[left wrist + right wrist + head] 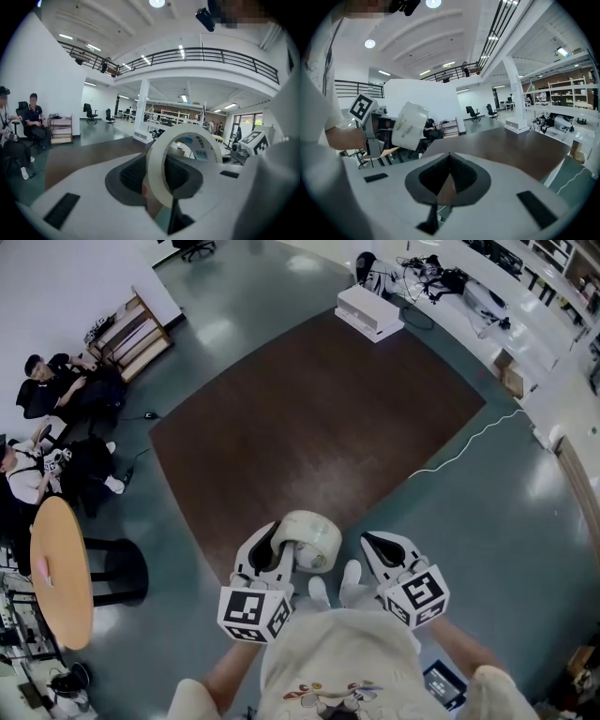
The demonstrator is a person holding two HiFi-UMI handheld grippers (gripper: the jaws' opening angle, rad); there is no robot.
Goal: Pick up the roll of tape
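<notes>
Roll of tape (312, 540), a pale wide ring with a printed label inside its core, sits low centre in the head view. The left gripper (277, 545) pinches its wall, jaws half spread. Just right of it, the right gripper (380, 546) has its jaws pressed together.

A dark brown carpet (319, 427) covers the middle of the grey-green floor (525, 521). A white box (368, 310) sits at its far edge, and a white cable (469, 440) trails off near its right corner. At the left are a round wooden worktop (61, 568), a low wooden shelf (131, 334) and two seated people (61, 385).
</notes>
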